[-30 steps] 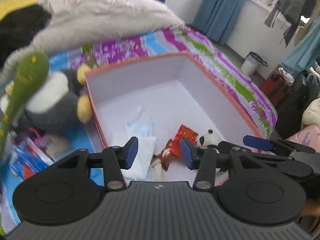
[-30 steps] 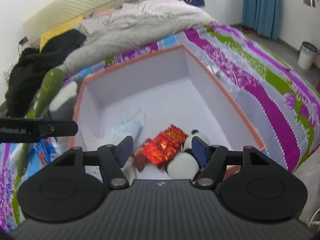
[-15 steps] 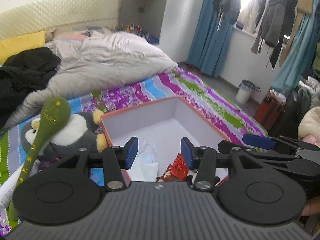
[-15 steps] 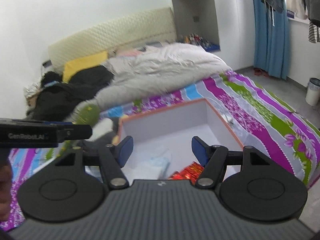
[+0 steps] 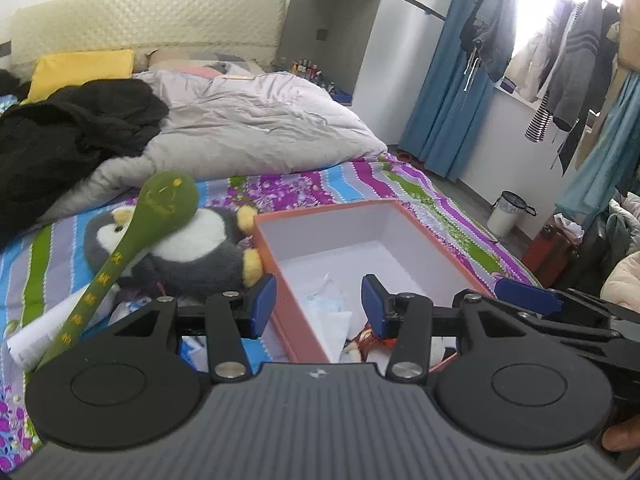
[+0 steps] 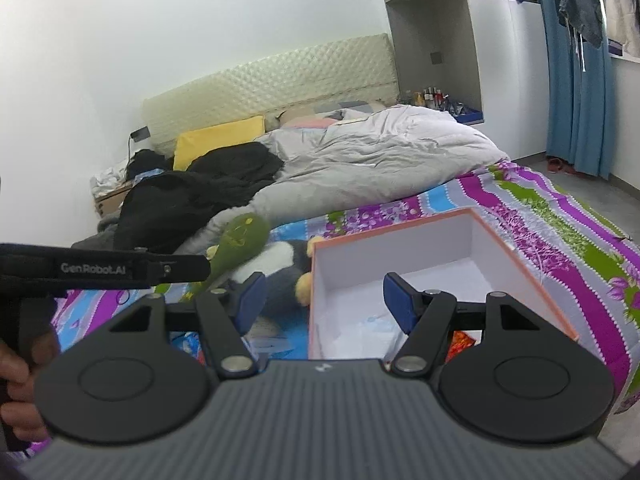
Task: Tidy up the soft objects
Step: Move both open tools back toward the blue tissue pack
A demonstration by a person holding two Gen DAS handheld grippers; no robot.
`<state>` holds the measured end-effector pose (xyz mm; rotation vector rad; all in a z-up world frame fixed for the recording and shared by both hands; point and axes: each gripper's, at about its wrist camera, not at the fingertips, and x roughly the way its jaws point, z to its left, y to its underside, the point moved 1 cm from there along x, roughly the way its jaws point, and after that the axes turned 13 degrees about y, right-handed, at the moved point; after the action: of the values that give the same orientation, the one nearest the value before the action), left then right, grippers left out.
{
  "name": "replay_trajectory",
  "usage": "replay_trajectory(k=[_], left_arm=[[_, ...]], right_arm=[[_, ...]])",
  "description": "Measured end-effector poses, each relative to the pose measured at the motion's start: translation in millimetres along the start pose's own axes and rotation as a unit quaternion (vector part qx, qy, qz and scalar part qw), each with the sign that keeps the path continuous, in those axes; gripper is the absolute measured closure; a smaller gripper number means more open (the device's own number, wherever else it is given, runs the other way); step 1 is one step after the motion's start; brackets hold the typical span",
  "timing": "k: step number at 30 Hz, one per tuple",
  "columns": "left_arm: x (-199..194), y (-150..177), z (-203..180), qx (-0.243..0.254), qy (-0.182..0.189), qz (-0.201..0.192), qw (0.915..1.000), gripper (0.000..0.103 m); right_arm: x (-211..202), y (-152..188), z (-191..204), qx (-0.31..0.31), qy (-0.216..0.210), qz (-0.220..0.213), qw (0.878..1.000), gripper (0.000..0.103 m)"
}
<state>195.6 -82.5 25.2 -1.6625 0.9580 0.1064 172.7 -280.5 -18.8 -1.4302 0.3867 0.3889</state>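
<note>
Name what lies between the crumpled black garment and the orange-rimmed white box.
In both views: a grey-and-white plush penguin with a long green soft toy lying across it, on the striped bedsheet.

Bed (image 5: 320, 188), centre frame, covered by a striped floral sheet in purple, green and blue. Grey duvet (image 5: 256, 128) bunched across the upper middle. Black clothing (image 5: 68, 136) heaped at the left; yellow pillow (image 5: 80, 70) behind it, against a quilted cream headboard (image 5: 148, 16). Blue curtain (image 5: 448, 92) at upper right, hanging garments (image 5: 568, 64) beside it. White waste bin (image 5: 508, 214) on the floor, right.
</note>
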Motion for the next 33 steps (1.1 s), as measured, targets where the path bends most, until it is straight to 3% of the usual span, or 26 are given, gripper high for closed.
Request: replay_trajectory(k=[14,16,27,33], left_arm=[[-38,53,53,-0.044,-0.040,0.006,0.9982,0.050],[-42,60,61,-0.047,-0.049,0.005,0.9977,0.044],[-64,104,101,-0.072,-0.074,0.005,0.9946,0.037],[-67,137,138,-0.128,-0.087,0.001,0.9879,0.037]], right_arm=[[-2,47,49,-0.024,-0.023,0.030,0.999,0.036],[-2,52,54,-0.029,-0.025,0.032,0.999,0.036],[-4,79,70,-0.029,-0.029,0.053,0.998,0.036],[8,93,81,-0.033,-0.038,0.085,0.995,0.036]])
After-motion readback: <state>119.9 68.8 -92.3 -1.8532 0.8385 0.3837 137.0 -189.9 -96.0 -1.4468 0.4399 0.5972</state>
